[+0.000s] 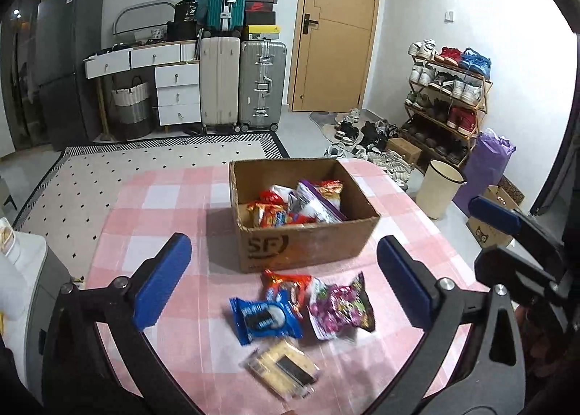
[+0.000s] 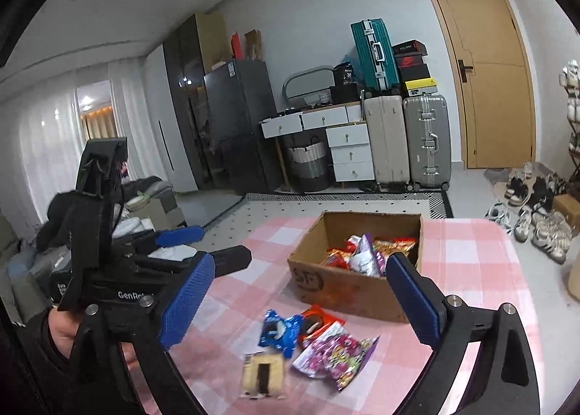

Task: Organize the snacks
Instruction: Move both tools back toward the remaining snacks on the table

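On the pink checked table (image 1: pixel 152 219) the cardboard box (image 1: pixel 308 244) sits mid-cloth with bare cloth on its left, and four loose snack packets (image 1: pixel 266 319) lie just before its near wall. The left tongs (image 1: pixel 282 280) and right tongs (image 2: pixel 301 299) both stand wide and grip nothing. Only the left view shows the shoe rack (image 1: pixel 446 95); only the right shows the hand (image 2: pixel 63 331) on the left tool, and there the cracker pack (image 2: pixel 262 377) has its long axis toward the box.

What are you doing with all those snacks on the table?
A person holds a gripper in each hand above the pink checked table. The left gripper and right gripper have open, empty jaws. Some snacks sit in the cardboard box; a blue cookie pack, purple candy bag and cracker pack still wait outside.
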Demonstrator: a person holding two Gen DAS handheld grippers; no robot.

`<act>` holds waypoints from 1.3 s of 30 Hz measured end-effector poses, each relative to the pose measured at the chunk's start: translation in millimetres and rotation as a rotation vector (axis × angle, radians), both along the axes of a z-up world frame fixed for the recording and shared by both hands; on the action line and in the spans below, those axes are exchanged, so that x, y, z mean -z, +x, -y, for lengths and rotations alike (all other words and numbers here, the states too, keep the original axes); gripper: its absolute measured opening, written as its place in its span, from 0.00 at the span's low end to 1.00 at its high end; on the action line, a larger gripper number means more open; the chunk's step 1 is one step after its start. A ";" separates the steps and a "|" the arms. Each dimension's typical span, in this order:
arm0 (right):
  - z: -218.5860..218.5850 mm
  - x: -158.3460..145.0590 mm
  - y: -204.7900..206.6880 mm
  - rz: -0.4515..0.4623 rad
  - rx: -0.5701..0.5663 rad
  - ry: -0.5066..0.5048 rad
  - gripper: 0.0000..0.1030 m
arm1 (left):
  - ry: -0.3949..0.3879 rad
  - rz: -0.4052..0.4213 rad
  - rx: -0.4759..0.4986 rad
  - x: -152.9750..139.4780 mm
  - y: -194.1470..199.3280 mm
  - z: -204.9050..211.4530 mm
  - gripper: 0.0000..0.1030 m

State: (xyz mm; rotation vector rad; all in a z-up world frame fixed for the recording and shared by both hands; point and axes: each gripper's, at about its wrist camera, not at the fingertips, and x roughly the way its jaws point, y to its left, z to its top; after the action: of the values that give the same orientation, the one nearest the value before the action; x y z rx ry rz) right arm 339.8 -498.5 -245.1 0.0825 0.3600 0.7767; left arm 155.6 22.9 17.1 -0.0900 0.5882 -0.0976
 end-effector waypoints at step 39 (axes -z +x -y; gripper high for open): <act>-3.5 128.7 50.8 -0.377 0.031 -0.028 0.96 | -0.175 -0.179 0.004 129.1 -39.9 -14.0 0.99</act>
State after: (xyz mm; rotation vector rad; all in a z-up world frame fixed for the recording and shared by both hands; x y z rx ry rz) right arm 390.6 -495.0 -373.8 0.2090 0.7253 0.7241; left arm 115.6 37.0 -112.1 -0.2695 0.7582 -0.1460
